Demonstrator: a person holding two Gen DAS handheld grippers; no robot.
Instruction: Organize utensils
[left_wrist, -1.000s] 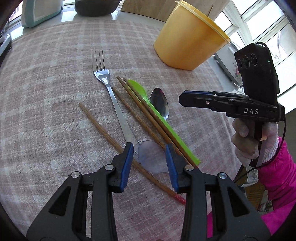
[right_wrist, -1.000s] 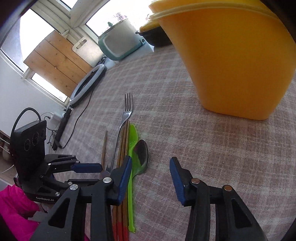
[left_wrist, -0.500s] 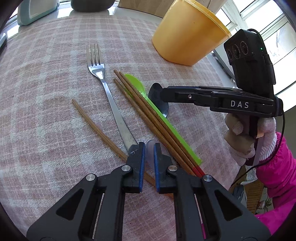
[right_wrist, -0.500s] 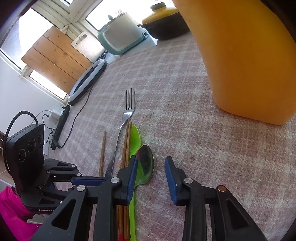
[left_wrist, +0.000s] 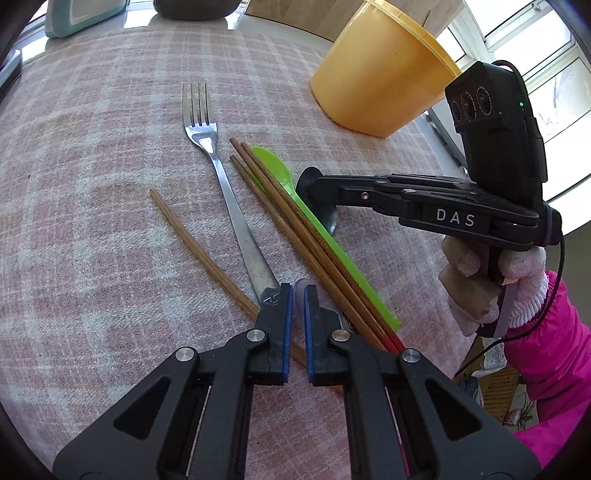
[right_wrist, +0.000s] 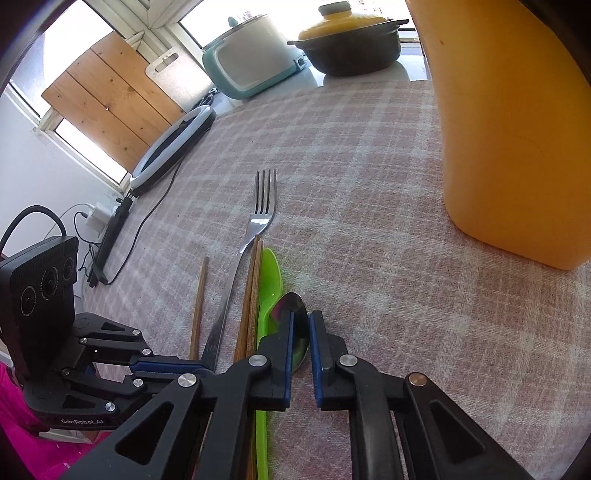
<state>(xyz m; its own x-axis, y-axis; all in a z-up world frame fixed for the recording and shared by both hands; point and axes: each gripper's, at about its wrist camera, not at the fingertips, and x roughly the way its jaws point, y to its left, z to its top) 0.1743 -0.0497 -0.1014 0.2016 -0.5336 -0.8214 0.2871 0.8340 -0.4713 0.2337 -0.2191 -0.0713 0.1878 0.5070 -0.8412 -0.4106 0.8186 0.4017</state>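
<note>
On the checked cloth lie a steel fork (left_wrist: 221, 177), a green plastic spoon (left_wrist: 295, 199), several wooden chopsticks (left_wrist: 295, 236) and a steel spoon (right_wrist: 293, 314) with a pale purple handle (left_wrist: 299, 288). My left gripper (left_wrist: 298, 291) is shut on the purple handle end. My right gripper (right_wrist: 301, 321) is shut on the steel spoon's bowl; it shows in the left wrist view (left_wrist: 314, 184) too. The fork (right_wrist: 258, 221), green spoon (right_wrist: 269, 273) and chopsticks (right_wrist: 251, 295) lie left of it.
A tall yellow tub (left_wrist: 380, 81) stands at the far right of the cloth (left_wrist: 92, 184); it fills the right side of the right wrist view (right_wrist: 509, 129). A teal cooker (right_wrist: 251, 62), a dark pot (right_wrist: 351, 44) and a ring light (right_wrist: 170, 147) stand beyond the cloth.
Both grippers have closed from open. The left one shut on the purple handle, the right one moved in over the steel spoon's bowl and shut on it.
</note>
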